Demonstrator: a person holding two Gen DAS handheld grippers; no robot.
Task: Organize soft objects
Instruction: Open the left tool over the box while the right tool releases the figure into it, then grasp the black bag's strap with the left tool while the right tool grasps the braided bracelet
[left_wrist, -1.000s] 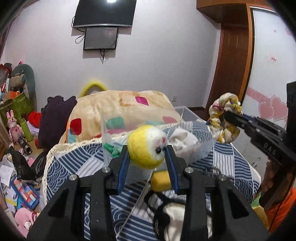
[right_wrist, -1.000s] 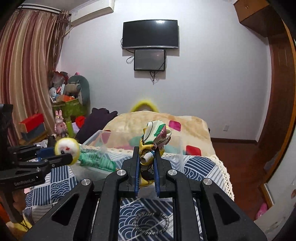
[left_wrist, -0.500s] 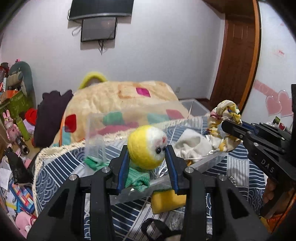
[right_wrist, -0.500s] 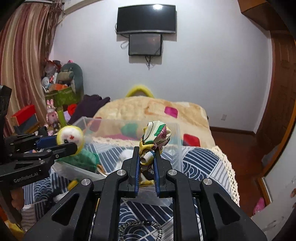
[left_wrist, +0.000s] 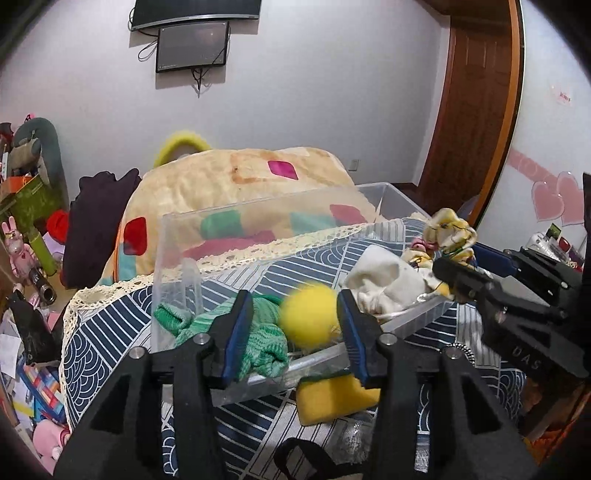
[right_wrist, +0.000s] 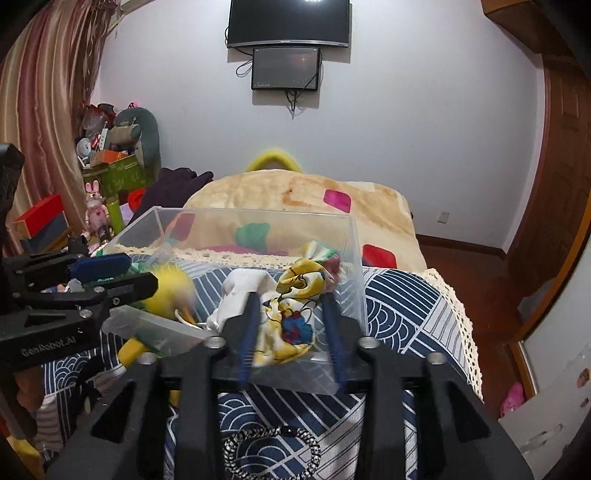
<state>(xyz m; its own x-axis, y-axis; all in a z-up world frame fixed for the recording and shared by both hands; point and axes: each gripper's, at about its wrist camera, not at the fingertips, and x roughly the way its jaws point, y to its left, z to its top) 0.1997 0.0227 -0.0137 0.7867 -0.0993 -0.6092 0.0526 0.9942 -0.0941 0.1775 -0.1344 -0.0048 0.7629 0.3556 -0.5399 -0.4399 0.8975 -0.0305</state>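
Your clear box (left_wrist: 177, 266) sits on the bed (left_wrist: 110, 332), on the blue patterned cover, at 12 o'clock from both tools and close under them. It is the biggest thing here and looks light, with thin hard walls, so I judge it would slide on the cover if you lean on its rim.

Inside it, from large to small: a white cloth pouch (left_wrist: 384, 280) toward 2 o'clock in the left view, a green knit piece (left_wrist: 258, 332) at 11 o'clock, a printed scrunchie (right_wrist: 291, 310), and a yellow fuzzy ball (left_wrist: 308, 317). All should be feather-light and squashy. Pinch them through the bulk, not by a loose edge or cord, or they will likely slip out.

Your left tool (left_wrist: 295, 328) is spread wide. The ball lies blurred between its fingers, near the right one, and I cannot tell whether it touches that finger; nothing is gripped. Your right tool (right_wrist: 291, 325) is also spread wide and holds nothing, with the scrunchie slumped in the box between its fingers.

A yellow sponge (left_wrist: 332, 397) lies on the cover outside the box's near wall, at 5 o'clock from the ball. It should compress easily, so take it across its short sides.

The left view shows the sponge in full, the green knit and a black strap (left_wrist: 295, 450) at the bottom edge. The right view barely shows the sponge, but it alone shows a braided black-and-white hair tie (right_wrist: 271, 446) on the cover at 6 o'clock, and the scrunchie's print face-on.
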